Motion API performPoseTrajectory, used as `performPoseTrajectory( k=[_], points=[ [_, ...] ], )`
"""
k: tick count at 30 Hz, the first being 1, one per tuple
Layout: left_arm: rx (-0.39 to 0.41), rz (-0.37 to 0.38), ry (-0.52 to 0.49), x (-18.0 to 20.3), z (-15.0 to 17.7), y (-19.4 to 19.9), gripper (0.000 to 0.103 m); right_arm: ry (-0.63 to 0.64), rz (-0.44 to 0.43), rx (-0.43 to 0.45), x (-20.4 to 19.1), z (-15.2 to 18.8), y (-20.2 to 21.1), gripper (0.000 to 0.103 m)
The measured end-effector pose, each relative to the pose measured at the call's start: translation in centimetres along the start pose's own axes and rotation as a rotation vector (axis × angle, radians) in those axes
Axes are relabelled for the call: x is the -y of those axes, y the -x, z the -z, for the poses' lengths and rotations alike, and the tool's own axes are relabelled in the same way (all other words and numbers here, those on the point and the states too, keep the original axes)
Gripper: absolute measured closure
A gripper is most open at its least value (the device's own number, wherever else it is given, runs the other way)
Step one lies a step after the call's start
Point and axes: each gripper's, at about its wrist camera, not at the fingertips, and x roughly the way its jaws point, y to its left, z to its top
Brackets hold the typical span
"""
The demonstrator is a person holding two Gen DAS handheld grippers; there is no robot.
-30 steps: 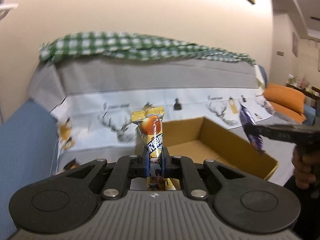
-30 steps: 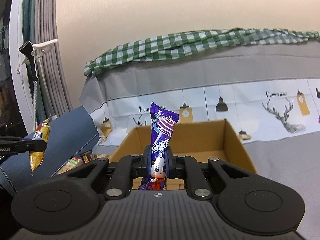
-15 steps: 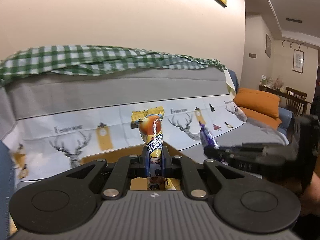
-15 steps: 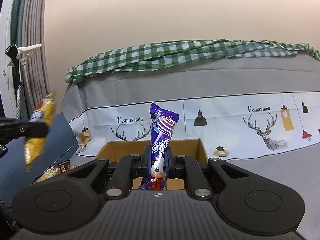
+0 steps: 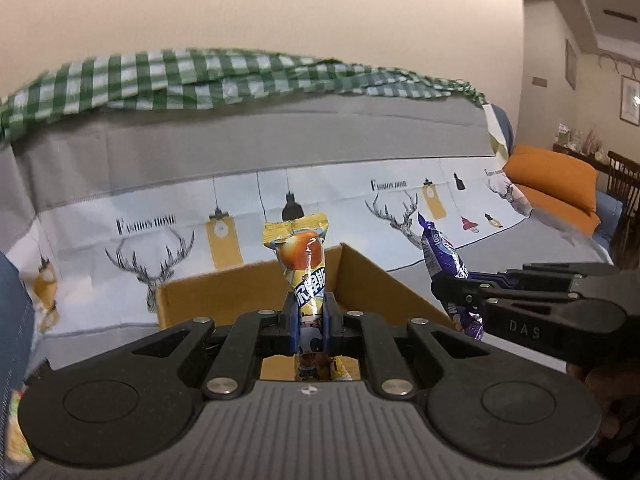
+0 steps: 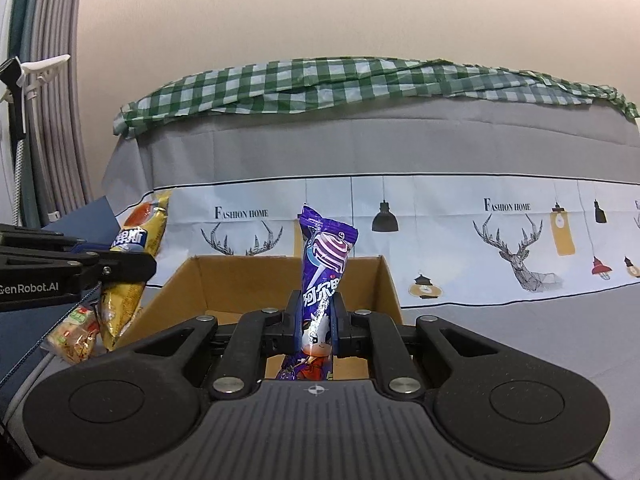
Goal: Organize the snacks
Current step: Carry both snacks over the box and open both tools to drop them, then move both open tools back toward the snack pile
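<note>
The left gripper (image 5: pixel 308 320) was clamped narrowly on a yellow snack packet (image 5: pixel 301 256), which stood upright between the jaws at the centre of the left wrist view, its crimped top above and its lower end hanging behind the fingers. The right gripper (image 6: pixel 318 320) was likewise pinched tight on a purple snack packet (image 6: pixel 326 256), upright in the middle of the right wrist view.

Directly behind both packets sat an open cardboard box (image 6: pixel 224 280), its near rim hidden by the gripper bodies; how near either packet hung to the opening could not be told. In the left wrist view the box (image 5: pixel 224 296) showed left of centre, and the right gripper (image 5: pixel 452 294) reached in from the right edge with the purple packet (image 5: pixel 442 256) tilted, just beside the box's right wall. In the right wrist view the left gripper (image 6: pixel 120 270) came in from the left edge, holding the yellow packet (image 6: pixel 140 236) beside the box's left wall.

Below that packet, at the lower left of the right wrist view, lay a small red and green wrapped snack (image 6: pixel 76 330) against a blue cushion (image 6: pixel 92 210). The box rested on a sofa under a grey cover printed with deer and lamps (image 6: pixel 520 240), with a green checked cloth (image 6: pixel 320 80) draped along the top of the backrest. An orange pillow (image 5: pixel 556 180) lay at the right of the left wrist view, and grey curtains (image 6: pixel 52 100) hung at the upper left of the right wrist view.
</note>
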Motion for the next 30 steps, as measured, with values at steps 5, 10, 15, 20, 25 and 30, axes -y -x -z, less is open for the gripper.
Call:
performPoseTrajectory(
  k=[5, 10, 15, 20, 25, 30],
  points=[
    [-0.033, 0.006, 0.065, -0.2, -0.2, -1.1, 0.091, -0.005, 0.008, -0.017, -0.2, 0.1, -0.8, 0.090],
    [-0.055, 0.014, 0.111, -0.3, -0.5, -1.9, 0.024, 0.007, 0.033, -0.035, -0.5, 0.2, -1.3, 0.063],
    [-0.070, -0.035, 0.199, -2.4, -0.5, -2.1, 0.018, -0.048, 0.172, -0.043, 0.9, 0.0, -1.7, 0.016],
    [-0.199, -0.137, 0.256, -4.5, 0.8, -3.4, 0.017, -0.141, 0.335, -0.187, 3.9, 0.9, -3.7, 0.011],
    [-0.323, -0.186, 0.327, -6.6, 2.4, -4.7, 0.017, -0.243, 0.394, -0.333, 6.8, 2.4, -5.5, 0.012],
    [-0.393, -0.136, 0.355, -6.7, 3.7, -5.8, 0.018, -0.222, 0.405, -0.338, 7.1, 3.4, -5.0, 0.013]
  ],
)
